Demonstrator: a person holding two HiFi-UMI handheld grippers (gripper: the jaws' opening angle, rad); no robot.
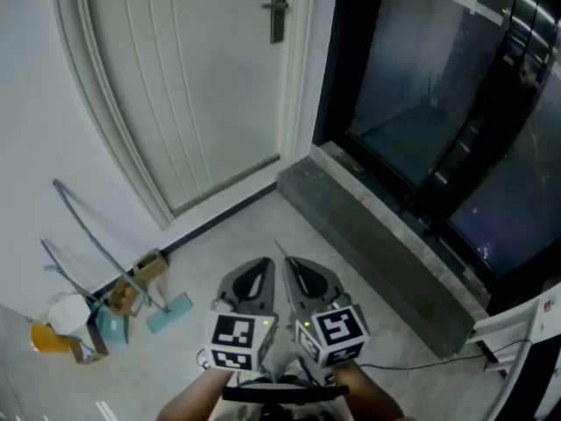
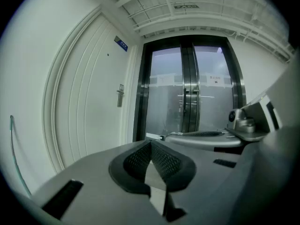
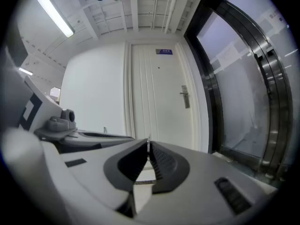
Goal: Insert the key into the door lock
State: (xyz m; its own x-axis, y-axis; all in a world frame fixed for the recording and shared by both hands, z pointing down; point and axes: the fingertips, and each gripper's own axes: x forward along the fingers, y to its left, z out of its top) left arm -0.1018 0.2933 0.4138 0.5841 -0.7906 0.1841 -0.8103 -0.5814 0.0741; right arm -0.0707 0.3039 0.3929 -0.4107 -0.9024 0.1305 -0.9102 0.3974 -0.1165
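Approach seems the step in hand: right gripper [image 3: 149,150] fingers pinch the key [image 3: 148,142], left gripper [image 2: 150,144] fingers are closed on nothing, and both are well short of the lock [image 1: 279,10], so the key likely needs carrying up to it.

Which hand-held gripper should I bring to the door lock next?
Right. The right hand-held gripper is shut on the thin key, facing the door lock; the left hand-held gripper is shut on nothing.

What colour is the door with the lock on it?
White, with vertical grooves. The door shows best in the right gripper view.
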